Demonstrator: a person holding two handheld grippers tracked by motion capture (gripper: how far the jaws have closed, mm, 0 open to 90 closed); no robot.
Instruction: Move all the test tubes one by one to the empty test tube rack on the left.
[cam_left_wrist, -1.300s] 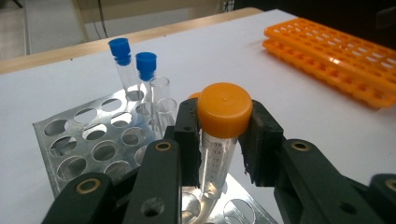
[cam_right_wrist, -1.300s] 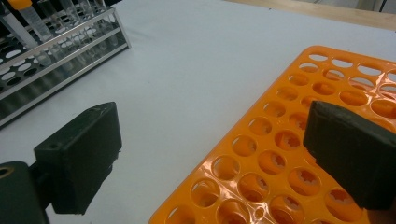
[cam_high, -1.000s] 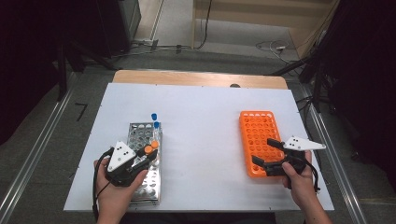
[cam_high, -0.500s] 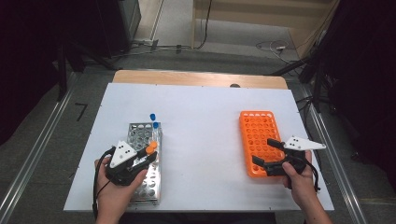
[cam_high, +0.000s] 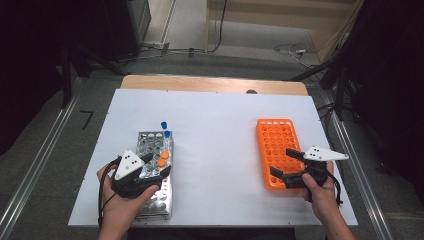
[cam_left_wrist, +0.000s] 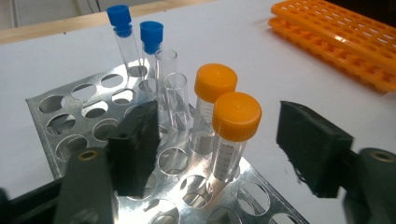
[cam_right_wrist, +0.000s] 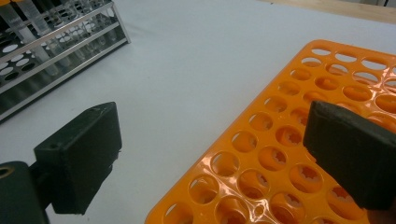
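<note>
**Left gripper lets go of the orange-capped tube**

Since the earlier frame my left gripper (cam_left_wrist: 219, 154) has just been opening; its jaws now stand spread on either side of the near orange-capped tube (cam_left_wrist: 233, 133), touching neither side. That tube stands upright in the metal rack (cam_high: 150, 200), so I judge this placement finished. Only faint graduation marks show on its wall; I can read no label. Across the white worktop (cam_high: 220, 150), my right gripper (cam_right_wrist: 210, 158) hangs spread and empty over the orange rack (cam_right_wrist: 299, 154).
</note>
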